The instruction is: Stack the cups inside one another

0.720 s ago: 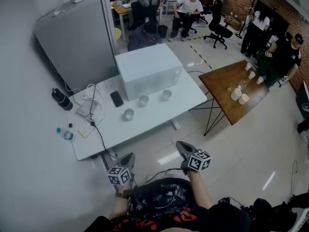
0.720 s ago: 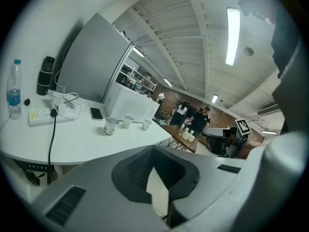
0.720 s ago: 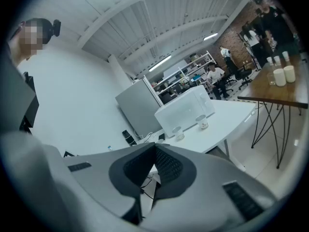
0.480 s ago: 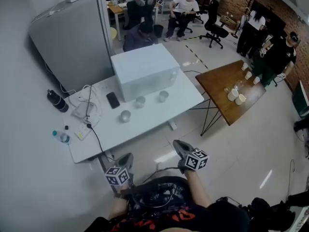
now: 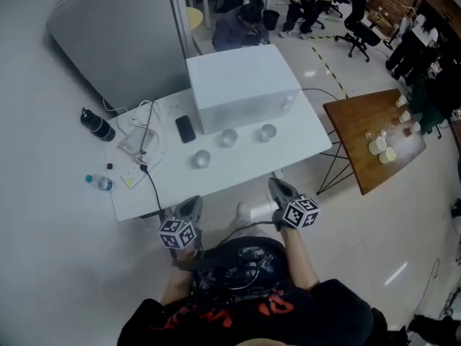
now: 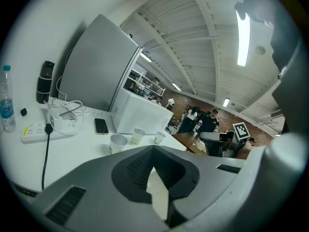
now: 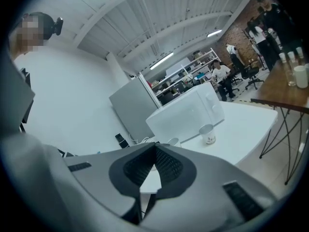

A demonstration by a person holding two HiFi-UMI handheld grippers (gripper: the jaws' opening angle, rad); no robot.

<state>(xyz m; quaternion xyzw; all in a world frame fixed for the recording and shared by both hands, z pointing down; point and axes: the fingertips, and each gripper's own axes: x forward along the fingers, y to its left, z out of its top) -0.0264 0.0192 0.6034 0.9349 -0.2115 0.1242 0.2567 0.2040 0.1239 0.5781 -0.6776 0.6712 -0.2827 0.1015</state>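
Three pale cups stand in a row on the white table (image 5: 288, 157): the left cup (image 5: 201, 159), the middle cup (image 5: 229, 138) and the right cup (image 5: 268, 132). They stand apart, none inside another. My left gripper (image 5: 190, 209) hangs just off the table's near edge, shut and holding nothing. My right gripper (image 5: 279, 189) is also at the near edge, shut and empty. The left gripper view has the cups (image 6: 117, 142) beyond the closed left gripper (image 6: 153, 151). The right gripper view shows one cup (image 7: 207, 133) past the closed right gripper (image 7: 155, 146).
A white box-like appliance (image 5: 245, 85) stands right behind the cups. A phone (image 5: 186, 128), cables and a power strip (image 5: 133, 177), a dark bottle (image 5: 97, 126) and a water bottle (image 5: 97, 183) lie at the table's left. A wooden table (image 5: 360, 150) stands to the right; people stand and sit farther back.
Both grippers have come closer to the white table's near edge, and the head view now looks more steeply down on the table. The cups have not moved.
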